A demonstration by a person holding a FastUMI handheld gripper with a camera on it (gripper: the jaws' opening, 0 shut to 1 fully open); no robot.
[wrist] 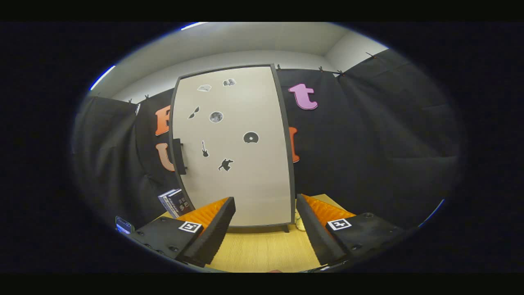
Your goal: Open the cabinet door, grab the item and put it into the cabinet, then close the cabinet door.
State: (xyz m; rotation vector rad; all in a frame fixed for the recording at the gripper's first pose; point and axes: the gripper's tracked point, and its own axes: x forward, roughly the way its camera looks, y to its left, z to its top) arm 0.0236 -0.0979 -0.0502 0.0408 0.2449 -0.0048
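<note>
Cabinet door closed, gripper empty

Gripper (265,229) fingers spread apart, holding nothing, over the wooden table (262,250). Cabinet (235,147) stands just beyond them, door closed, handle (179,156) on its left edge. Books (175,202) lean left of cabinet base.

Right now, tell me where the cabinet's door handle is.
In the gripper view the black handle sits on the left edge of the shut cabinet door, above the books, beyond the open gripper.
</note>
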